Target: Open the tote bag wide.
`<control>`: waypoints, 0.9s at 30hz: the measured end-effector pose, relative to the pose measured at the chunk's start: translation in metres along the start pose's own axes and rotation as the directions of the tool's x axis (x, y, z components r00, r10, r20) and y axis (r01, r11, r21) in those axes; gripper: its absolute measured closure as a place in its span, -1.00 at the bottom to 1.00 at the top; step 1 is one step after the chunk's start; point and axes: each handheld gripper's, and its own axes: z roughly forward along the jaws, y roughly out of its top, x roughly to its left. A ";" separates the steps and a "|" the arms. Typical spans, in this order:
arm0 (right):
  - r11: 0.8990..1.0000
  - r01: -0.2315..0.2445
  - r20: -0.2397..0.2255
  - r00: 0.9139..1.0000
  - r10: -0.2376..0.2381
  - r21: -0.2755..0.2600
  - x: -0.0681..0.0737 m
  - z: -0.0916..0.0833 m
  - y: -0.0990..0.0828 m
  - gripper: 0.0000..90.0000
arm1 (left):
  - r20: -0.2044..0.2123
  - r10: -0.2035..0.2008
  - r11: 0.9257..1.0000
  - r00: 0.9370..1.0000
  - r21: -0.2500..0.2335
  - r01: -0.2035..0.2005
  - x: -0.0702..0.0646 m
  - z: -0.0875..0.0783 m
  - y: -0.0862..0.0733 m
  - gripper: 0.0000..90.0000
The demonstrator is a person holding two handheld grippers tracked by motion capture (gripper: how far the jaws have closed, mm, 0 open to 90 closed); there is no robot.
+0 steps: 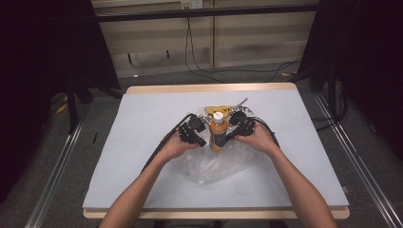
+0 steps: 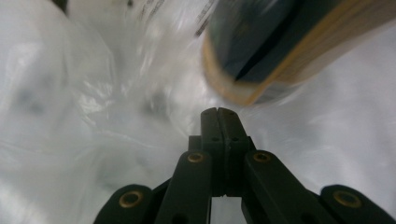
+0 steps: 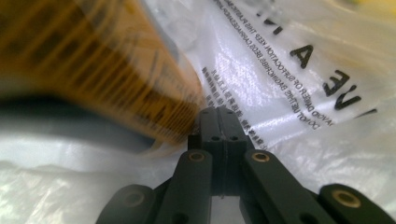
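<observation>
A crumpled clear plastic bag (image 1: 216, 164) lies at the centre of the pale grey table (image 1: 142, 142). An orange bottle with a white cap (image 1: 217, 133) stands at its upper edge, between the left gripper (image 1: 202, 141) and right gripper (image 1: 230, 136). Both pairs of jaws are pressed together, empty.

The orange bottle (image 2: 261, 51) smeared into blur in the left gripper view, its top cut off at the edge. In the right gripper view its label print was unreadable. Behind it, from above, the yellow thing (image 1: 212, 110) was half hidden, too small to identify.
</observation>
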 end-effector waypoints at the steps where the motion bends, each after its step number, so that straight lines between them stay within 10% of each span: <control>1: 1.000 -0.003 -0.014 1.000 0.003 -0.012 -0.001 -0.004 -0.008 1.00 | -0.048 -0.012 1.000 0.999 -0.017 0.011 0.004 -0.004 -0.007 1.00; 9: 1.000 0.023 0.022 0.999 -0.024 0.021 -0.003 -0.024 -0.035 1.00 | -0.049 -0.099 0.995 0.994 -0.028 0.098 0.026 -0.015 -0.028 1.00; 27: 1.000 0.005 0.027 1.000 -0.006 0.011 -0.010 -0.041 -0.060 1.00 | -0.040 -0.099 0.994 0.994 -0.051 0.096 0.021 -0.019 -0.040 1.00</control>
